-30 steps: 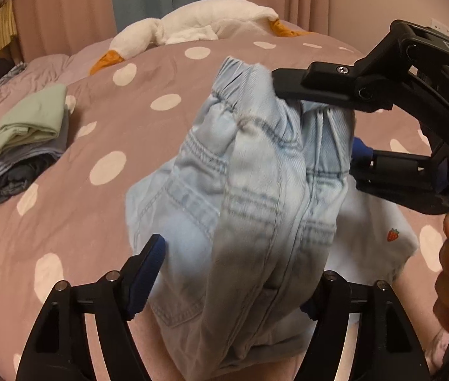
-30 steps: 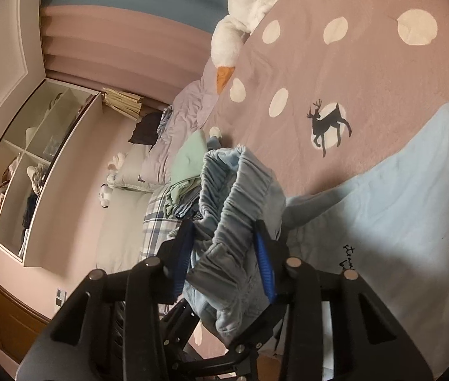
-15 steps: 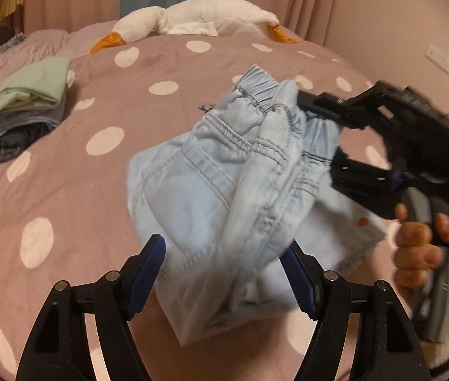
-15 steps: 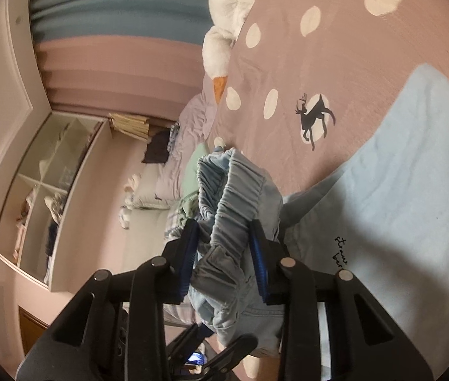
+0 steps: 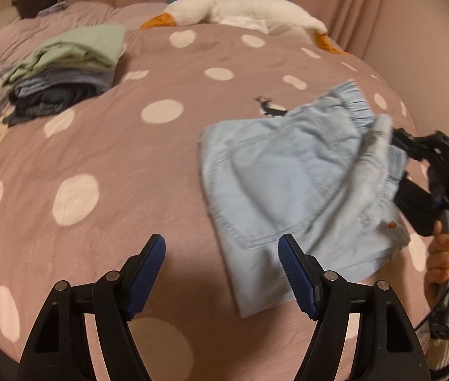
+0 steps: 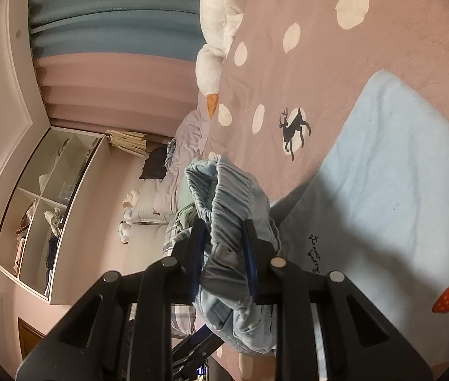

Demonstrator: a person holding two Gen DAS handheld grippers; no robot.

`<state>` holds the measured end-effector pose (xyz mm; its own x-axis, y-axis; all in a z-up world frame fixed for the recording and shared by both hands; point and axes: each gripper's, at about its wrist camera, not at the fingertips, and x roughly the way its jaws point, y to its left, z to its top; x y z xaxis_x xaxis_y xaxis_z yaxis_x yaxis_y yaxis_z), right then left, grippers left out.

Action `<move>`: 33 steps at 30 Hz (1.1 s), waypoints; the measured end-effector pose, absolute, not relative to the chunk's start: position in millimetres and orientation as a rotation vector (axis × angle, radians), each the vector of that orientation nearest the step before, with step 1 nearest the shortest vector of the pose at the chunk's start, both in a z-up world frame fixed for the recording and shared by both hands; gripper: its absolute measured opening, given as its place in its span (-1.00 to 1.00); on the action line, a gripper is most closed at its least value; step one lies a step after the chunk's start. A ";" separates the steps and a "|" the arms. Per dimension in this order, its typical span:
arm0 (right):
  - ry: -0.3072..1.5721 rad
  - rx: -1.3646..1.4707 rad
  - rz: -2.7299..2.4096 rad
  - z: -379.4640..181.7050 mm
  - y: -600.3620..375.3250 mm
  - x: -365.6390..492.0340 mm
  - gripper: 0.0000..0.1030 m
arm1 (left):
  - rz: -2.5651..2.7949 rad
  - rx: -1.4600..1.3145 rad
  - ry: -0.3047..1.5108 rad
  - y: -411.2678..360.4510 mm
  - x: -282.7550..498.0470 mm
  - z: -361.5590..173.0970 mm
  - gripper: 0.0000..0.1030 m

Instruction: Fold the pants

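right tool [image 6: 224, 254] closing, clamped on pants [image 5: 287, 184] waistband; left tool [image 5: 221, 273] wide, empty over bedspread [image 5: 97, 146].

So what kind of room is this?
Most likely a bedroom: a bed with a polka-dot cover, a goose plush by the curtains, and a stack of folded clothes.

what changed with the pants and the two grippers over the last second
The light blue denim pants, which hung bunched between the left gripper's pads, now lie lower and to the right on the polka-dot bedspread, clear of that open gripper. The right gripper has just been closing its jaws tighter on the elastic waistband. Unchanged: the right gripper's hold, the stack of folded clothes, the goose plush.
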<state>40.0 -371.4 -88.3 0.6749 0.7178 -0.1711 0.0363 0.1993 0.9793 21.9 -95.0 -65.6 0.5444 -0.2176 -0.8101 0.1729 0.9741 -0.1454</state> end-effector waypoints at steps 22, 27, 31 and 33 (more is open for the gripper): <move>0.581 1.440 0.466 -90.1 -429.8 2.7 -0.58 | -0.226 -0.037 0.951 -97.7 24.3 -61.0 0.42; 0.615 1.459 0.400 -108.9 -442.6 -4.4 -0.58 | -0.251 -0.014 0.956 -112.9 26.0 -62.9 0.42; 0.647 1.481 0.365 -125.0 -449.2 -5.4 -0.58 | -0.263 0.009 0.964 -122.1 26.3 -65.3 0.42; 0.659 1.505 0.365 -132.8 -450.2 -5.3 -0.58 | -0.267 0.014 0.965 -124.5 27.3 -65.7 0.42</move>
